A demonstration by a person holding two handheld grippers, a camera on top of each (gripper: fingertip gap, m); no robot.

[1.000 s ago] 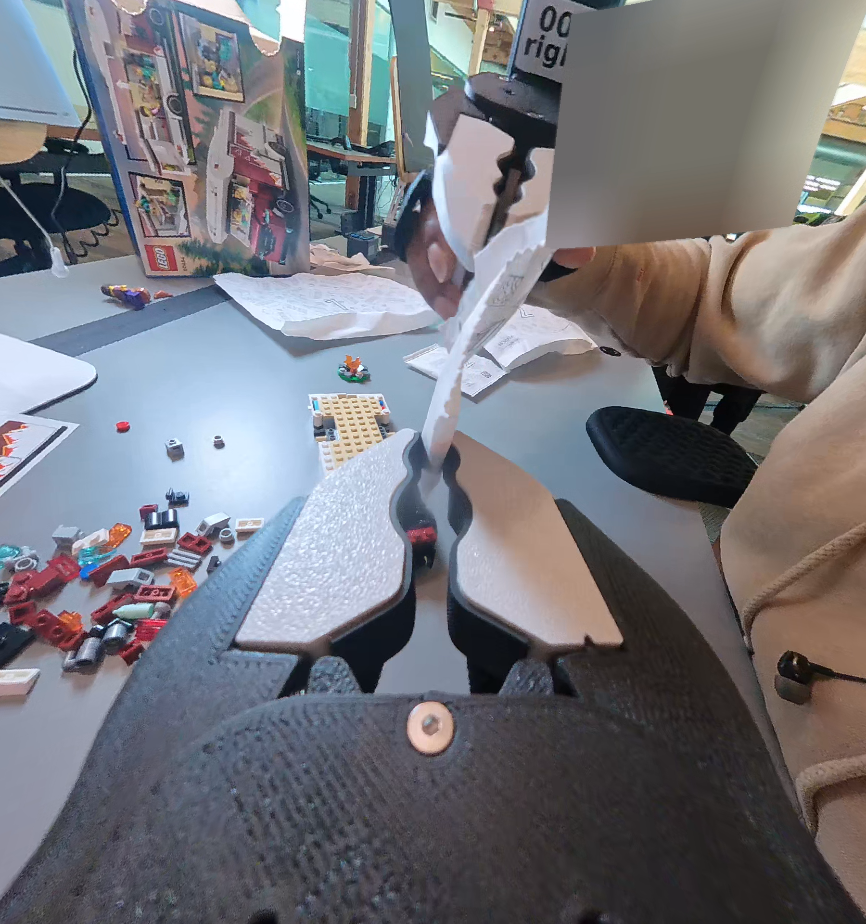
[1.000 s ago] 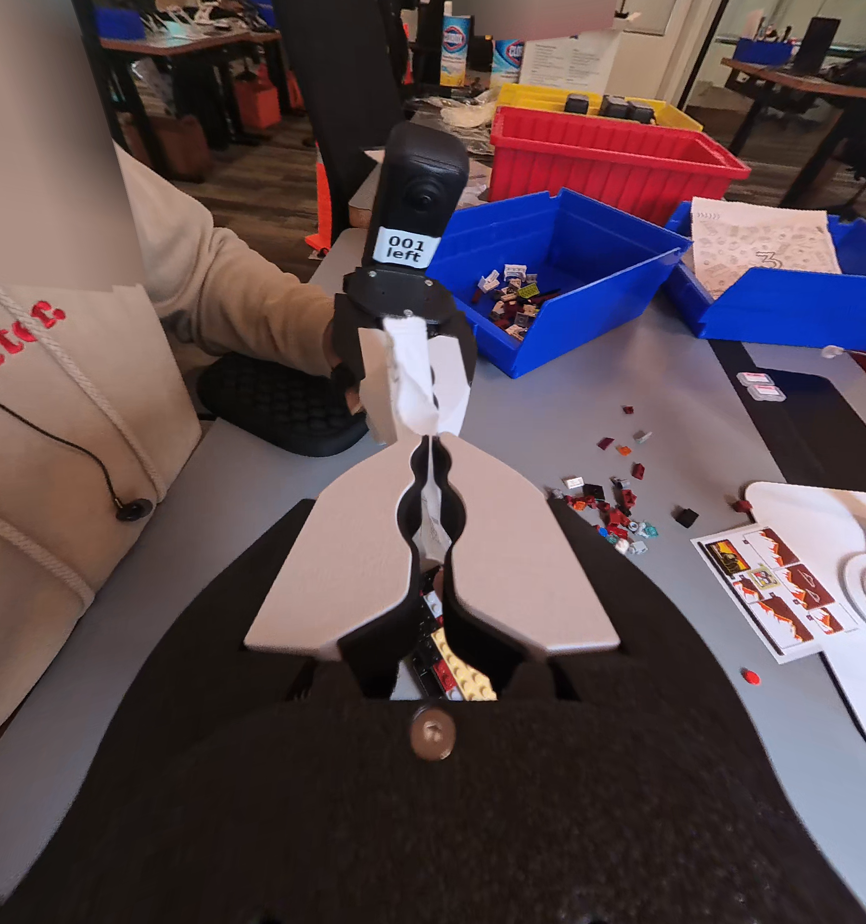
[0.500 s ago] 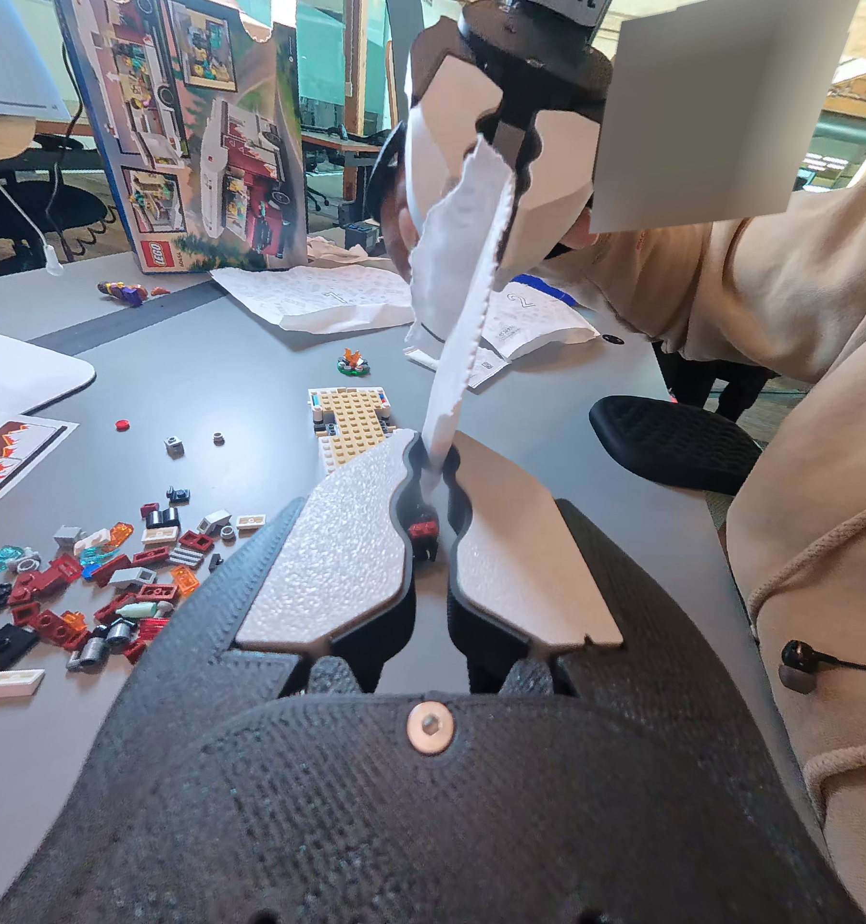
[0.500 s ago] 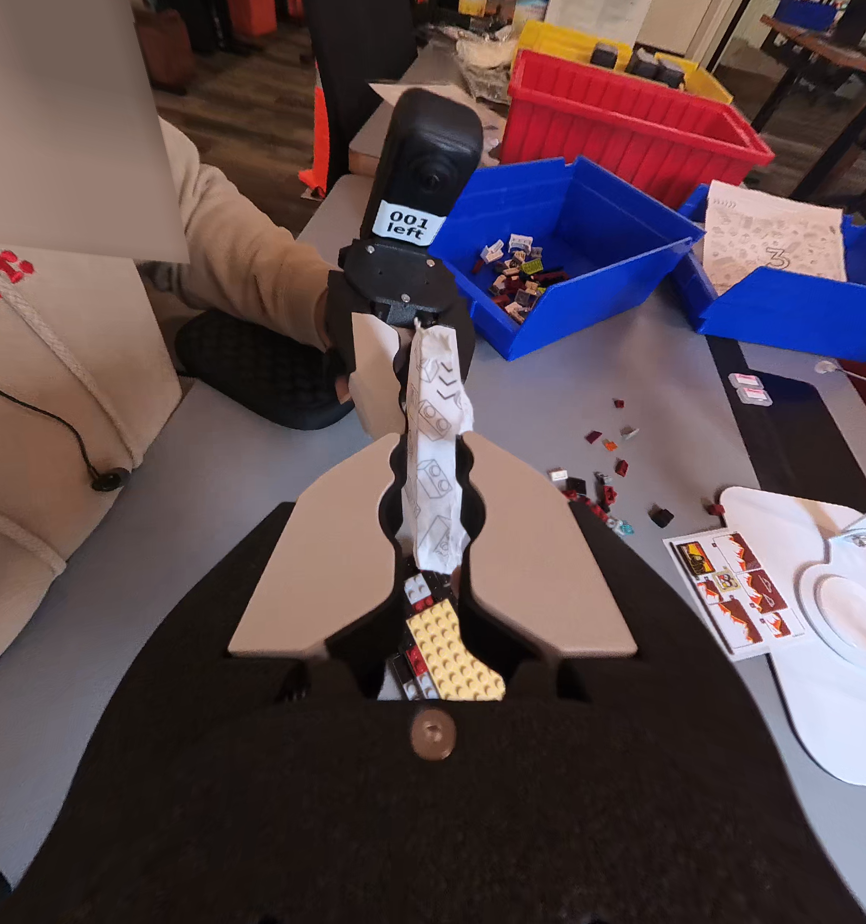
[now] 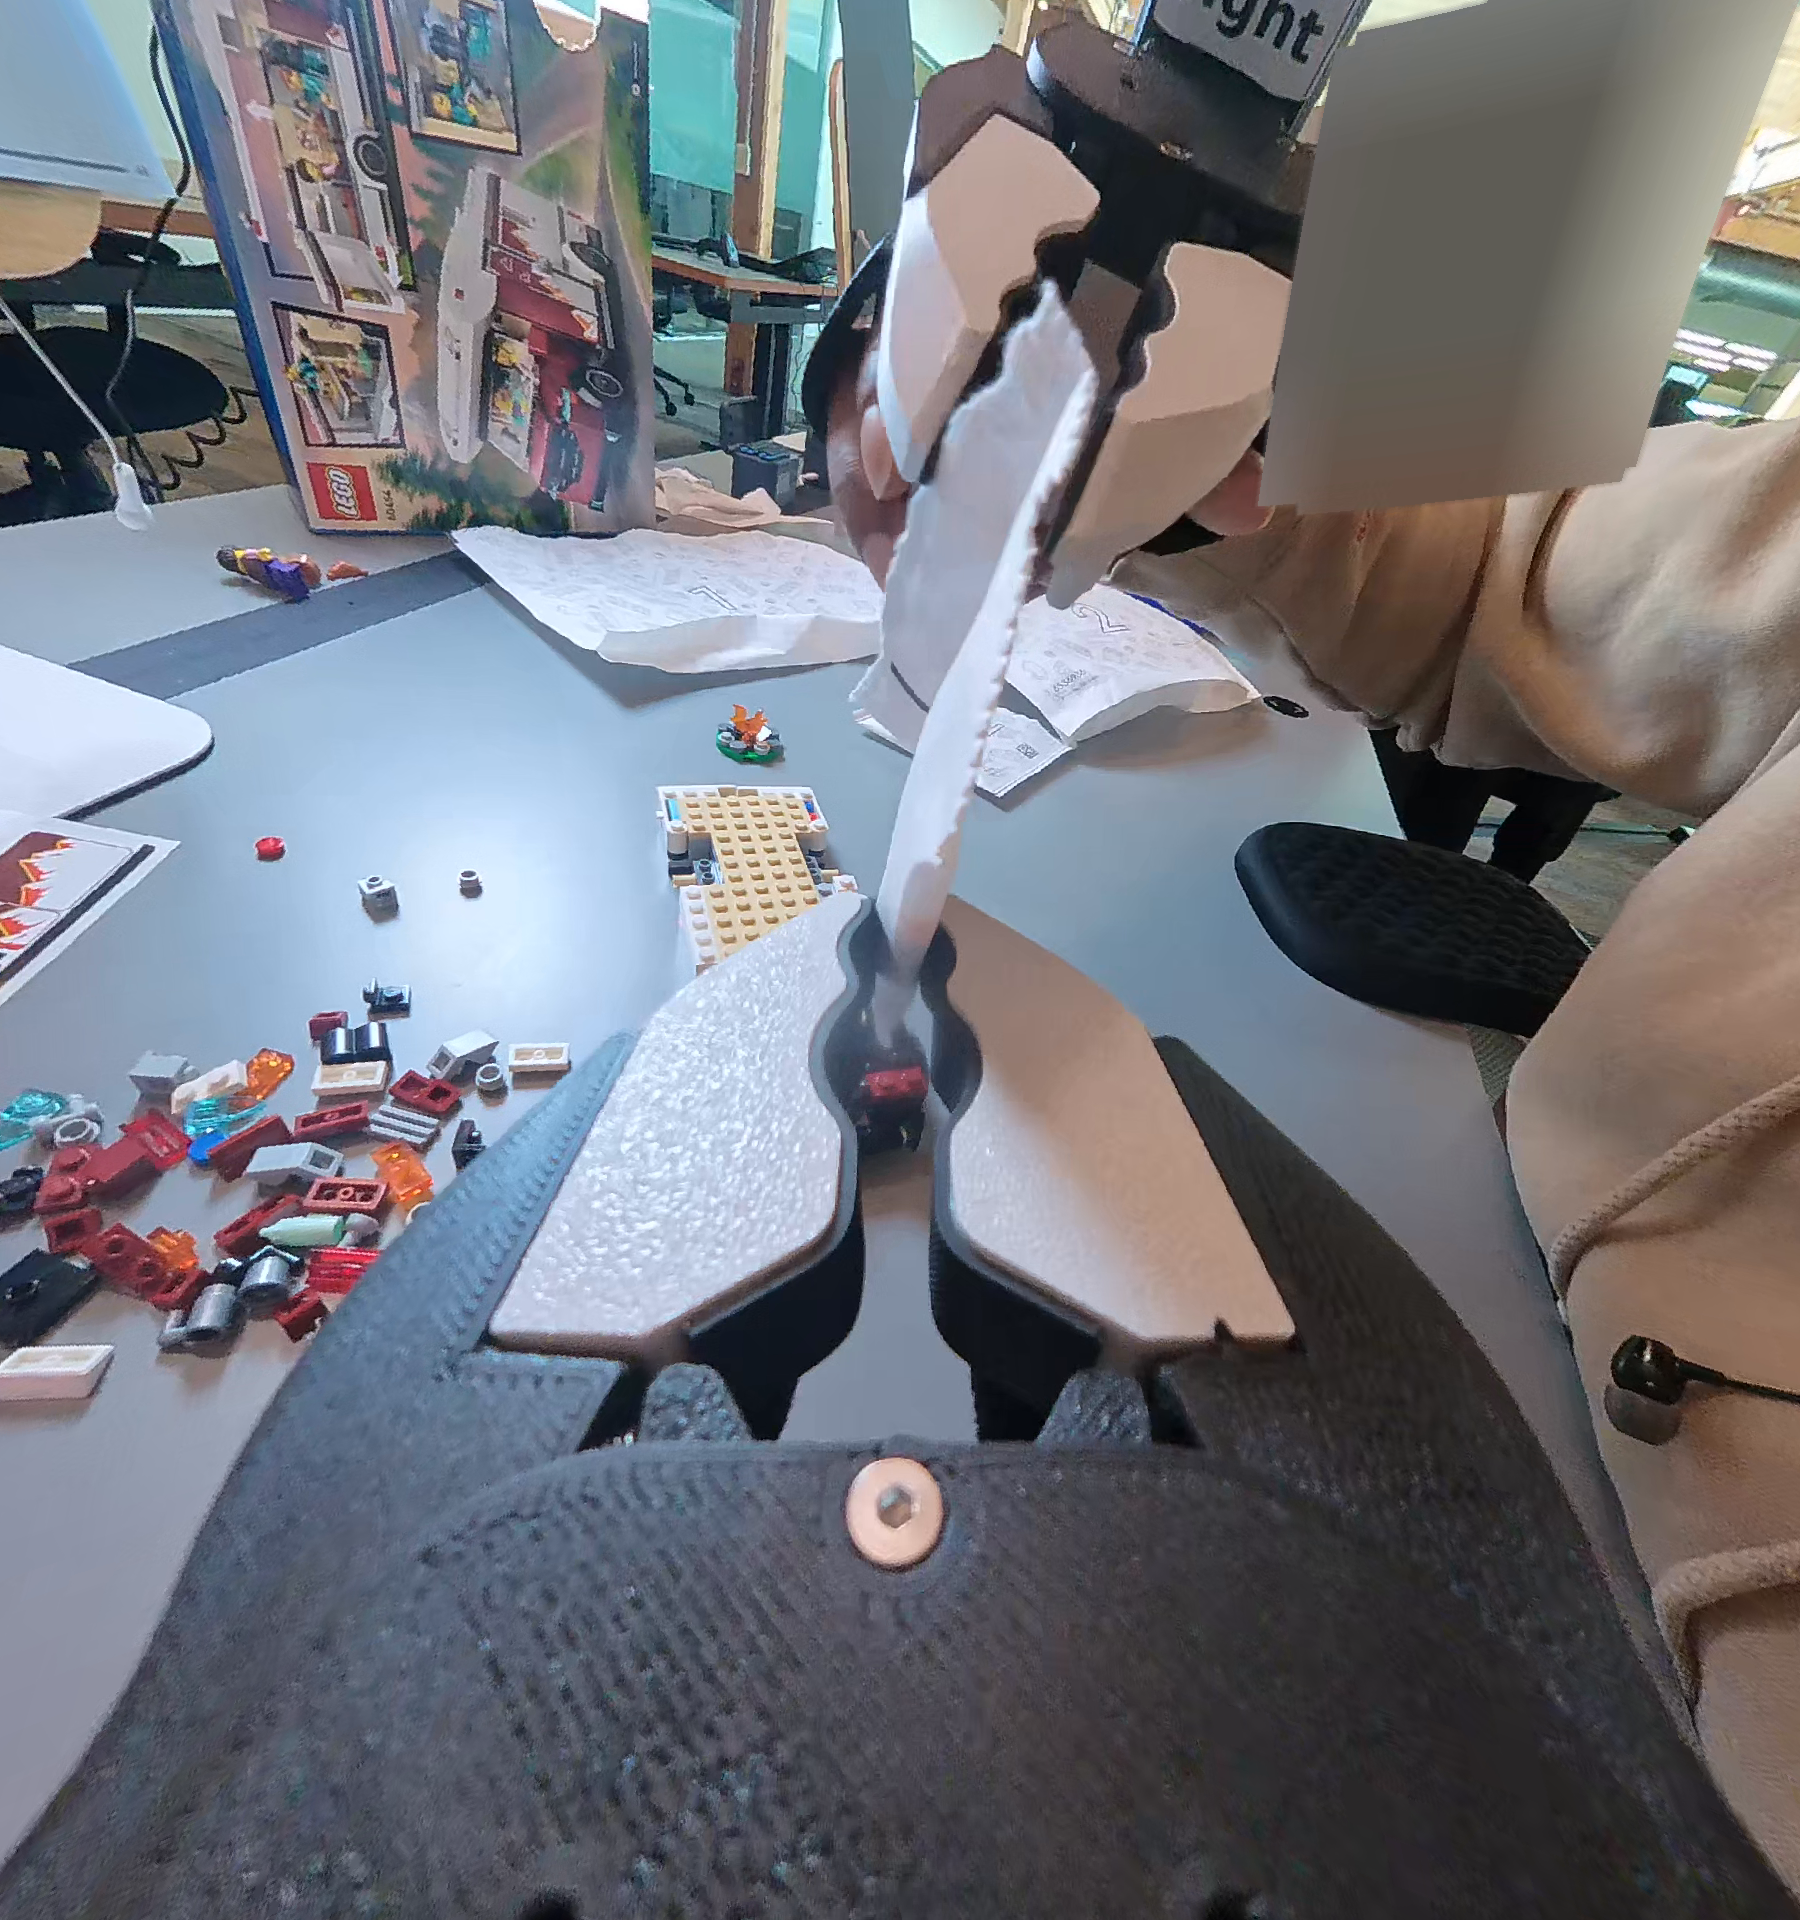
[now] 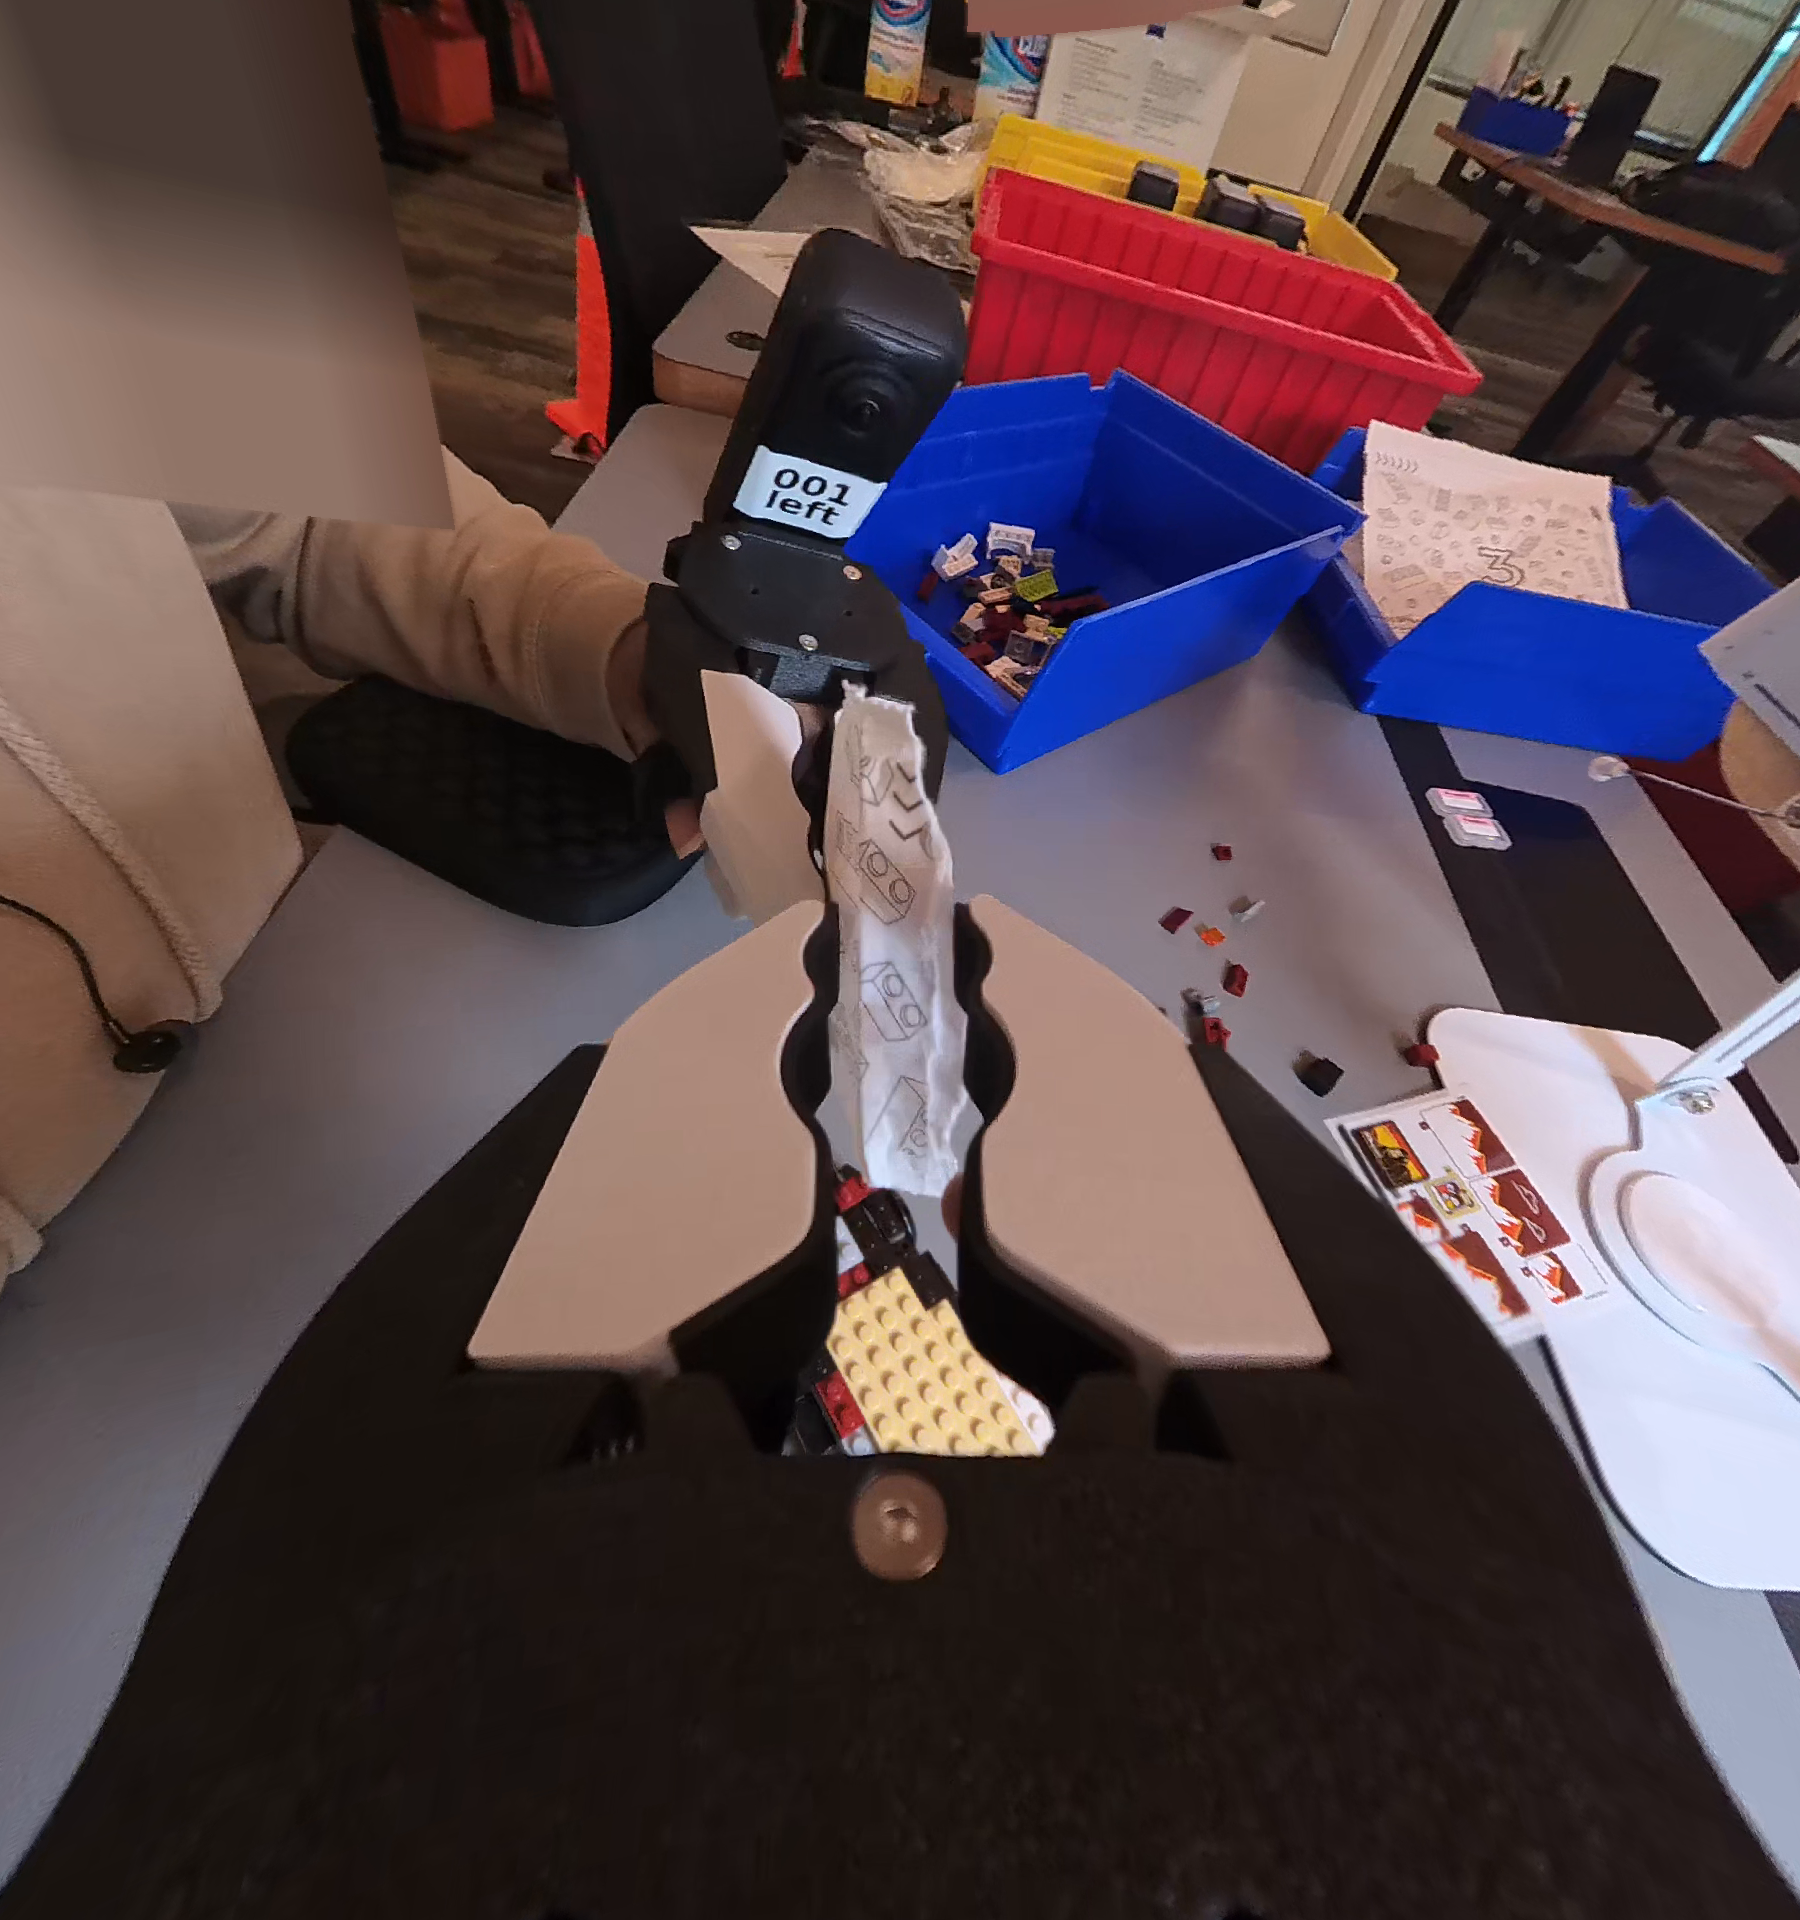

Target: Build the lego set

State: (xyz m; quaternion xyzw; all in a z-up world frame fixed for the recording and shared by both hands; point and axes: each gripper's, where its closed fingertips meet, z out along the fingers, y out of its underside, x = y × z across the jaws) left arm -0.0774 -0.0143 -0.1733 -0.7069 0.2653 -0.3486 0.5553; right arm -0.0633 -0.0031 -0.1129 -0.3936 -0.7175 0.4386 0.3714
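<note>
One white paper bag strip point(image 6: 891, 997), printed with brick outlines and saw-toothed along one edge, spans the air between both grippers above the grey table point(image 5: 480, 707).

Left gripper point(image 5: 901, 940): fingers nearly together, tips pinching the strip's narrow end; the paper runs up and away from the tips toward the other gripper. A small red brick point(image 5: 894, 1083) shows lower down in the slot between the fingers.

Right gripper point(image 6: 891, 925): fingers parted. The strip's free end hangs in the gap, close to the right-hand finger; a clear gap on the left side. Pads do not appear to press the paper. In the left wrist view the same strip lies loose between those spread fingers.

Directly under the right gripper: tan studded plate build point(image 5: 745, 868) with red and black parts, on the table.

Further out: loose bricks scattered point(image 5: 252, 1164), sticker sheet point(image 6: 1457, 1205), two more white paper bags point(image 5: 698, 608), set box point(image 5: 428, 260) standing upright, blue bin point(image 6: 1114, 540) with small parts, red bin point(image 6: 1208, 312) behind it, white lamp base point(image 6: 1706, 1278). Person's beige sleeves behind each gripper.
</note>
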